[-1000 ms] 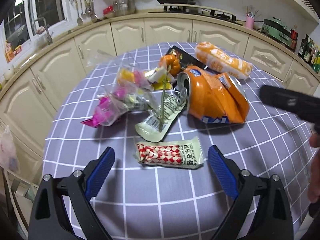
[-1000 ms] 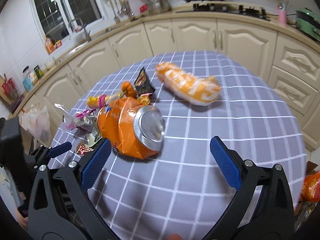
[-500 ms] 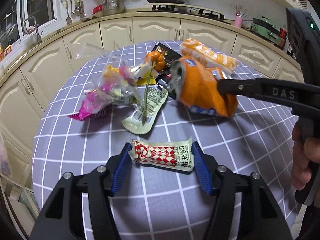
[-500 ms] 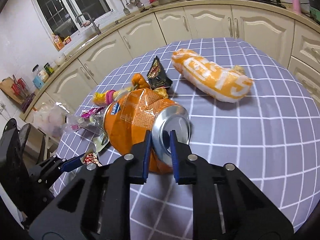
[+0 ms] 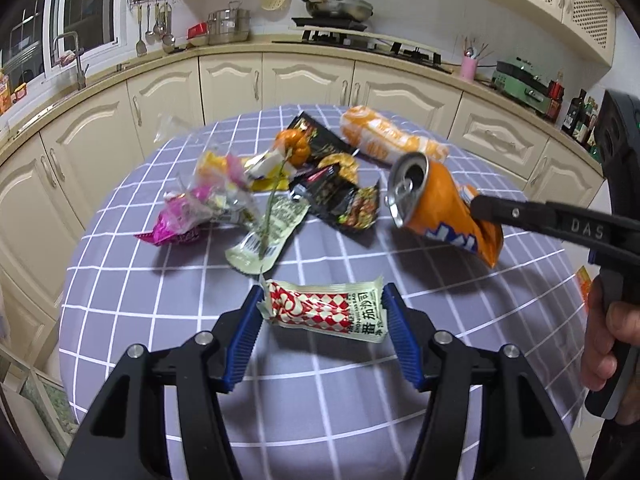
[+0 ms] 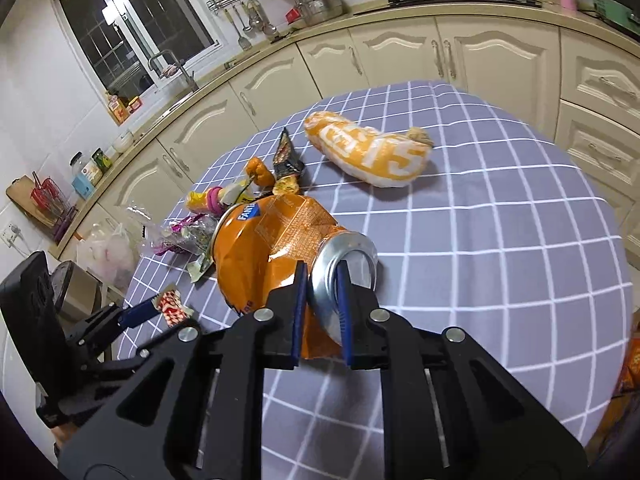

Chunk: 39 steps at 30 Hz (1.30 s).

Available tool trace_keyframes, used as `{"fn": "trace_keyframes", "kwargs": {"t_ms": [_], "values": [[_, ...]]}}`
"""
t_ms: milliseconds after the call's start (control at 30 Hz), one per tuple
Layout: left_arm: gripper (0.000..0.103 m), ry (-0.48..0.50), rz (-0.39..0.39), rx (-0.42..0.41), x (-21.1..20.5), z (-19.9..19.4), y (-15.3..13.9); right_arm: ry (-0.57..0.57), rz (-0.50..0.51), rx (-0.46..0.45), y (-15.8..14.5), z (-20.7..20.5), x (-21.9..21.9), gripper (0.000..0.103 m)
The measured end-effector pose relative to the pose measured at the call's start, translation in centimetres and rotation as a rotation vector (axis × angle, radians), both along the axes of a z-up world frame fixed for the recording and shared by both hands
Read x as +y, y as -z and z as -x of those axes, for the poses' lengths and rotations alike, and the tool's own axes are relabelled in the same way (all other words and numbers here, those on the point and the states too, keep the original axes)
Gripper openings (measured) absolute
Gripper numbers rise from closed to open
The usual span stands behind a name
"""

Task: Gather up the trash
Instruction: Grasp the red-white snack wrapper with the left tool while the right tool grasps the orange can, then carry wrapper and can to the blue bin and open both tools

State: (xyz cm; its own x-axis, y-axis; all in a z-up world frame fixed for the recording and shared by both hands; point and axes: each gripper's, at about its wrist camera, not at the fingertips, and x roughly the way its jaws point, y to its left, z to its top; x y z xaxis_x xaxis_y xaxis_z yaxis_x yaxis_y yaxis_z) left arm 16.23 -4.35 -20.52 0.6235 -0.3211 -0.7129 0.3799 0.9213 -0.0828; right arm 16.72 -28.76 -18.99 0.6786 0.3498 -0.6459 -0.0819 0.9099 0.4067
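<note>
A: Starting at the left of the checked tablecloth (image 5: 120, 280): lying there, a crumpled pink-and-clear wrapper bundle (image 5: 192, 216), just left of the pale green sachet (image 5: 268, 236).

B: And in front of that sachet?

A: Being squeezed end to end by the left gripper (image 5: 322, 312), a red-and-white ketchup packet (image 5: 324, 310). Blue pads pressing on both short ends, after closing in on it a moment ago. Hard to tell whether lifted clear of the cloth.

B: Moving right from the sachet?

A: Lying flat, a black snack wrapper (image 5: 340, 204); behind it, sitting near the far edge, a small orange pumpkin (image 5: 294, 146) and a long orange-and-white bag (image 5: 384, 140).

B: Further right again?

A: Hanging above the cloth, right of the sachet, a crushed orange Fanta can (image 6: 272, 248), opening facing the sachet side. Being pinched at its crumpled base end by the right gripper (image 6: 320, 308), fingers nearly together on the thin metal.

B: Held by?

A: A hand (image 5: 612, 344) wrapping the handle at the far right.
</note>
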Motion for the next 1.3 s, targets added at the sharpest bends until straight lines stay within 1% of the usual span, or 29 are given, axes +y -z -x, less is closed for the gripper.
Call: {"fn": "trace_keyframes", "kwargs": {"t_ms": [100,333,500,667,767,800,867,900,967,1000,1067,1100,1167,1233,1267,1300], "values": [[0.059,0.008,0.012,-0.014,-0.7,0.3,-0.6,0.014,-0.021,-0.008,-0.2,0.8,-1.0,0.015],[0.059,0.042,0.026,-0.053,-2.9,1.3,-2.4,0.065,-0.036,-0.048,-1.6,3.1,-3.8,0.015],[0.059,0.093,0.034,-0.081,-5.8,1.8,-3.9,0.120,-0.047,-0.084,-2.7,5.2,-6.8,0.014],[0.059,0.193,0.038,-0.116,-11.1,3.2,-5.5,0.212,-0.057,-0.130,-4.0,8.8,-11.7,0.014],[0.059,0.288,0.036,-0.130,-15.7,4.7,-6.0,0.304,-0.062,-0.145,-4.2,11.8,-16.0,0.015],[0.059,0.330,0.034,-0.132,-17.6,5.4,-6.1,0.350,-0.061,-0.144,-4.0,13.3,-18.1,0.014],[0.059,0.401,0.027,-0.137,-20.9,6.9,-6.0,0.418,-0.058,-0.138,-3.7,15.3,-20.9,0.014],[0.059,0.446,0.026,-0.133,-23.0,7.7,-5.8,0.467,-0.064,-0.131,-3.2,16.9,-23.1,0.014],[0.059,0.516,0.022,-0.123,-26.4,9.1,-5.2,0.531,-0.059,-0.116,-2.5,18.8,-25.6,0.015],[0.059,0.563,0.013,-0.114,-28.6,10.1,-4.6,0.572,-0.056,-0.102,-1.8,20.1,-27.3,0.015],[0.059,0.630,-0.002,-0.100,-31.7,11.6,-3.7,0.631,-0.053,-0.078,-0.8,22.1,-29.7,0.015],[0.059,0.674,-0.011,-0.089,-33.6,12.5,-3.0,0.669,-0.051,-0.054,0.2,23.4,-31.2,0.015],[0.059,0.744,-0.035,-0.073,-36.6,14.2,-1.5,0.716,-0.061,-0.021,1.8,25.0,-33.5,0.015],[0.059,0.810,-0.074,-0.034,-40.0,15.7,1.0,0.752,-0.080,0.022,4.2,26.2,-35.3,0.015],[0.059,0.830,-0.087,-0.016,-41.1,16.1,1.9,0.769,-0.097,0.051,5.8,26.7,-36.3,0.015],[0.059,0.858,-0.111,0.011,-42.7,16.6,3.5,0.778,-0.108,0.069,6.8,26.7,-36.9,0.015]]}}
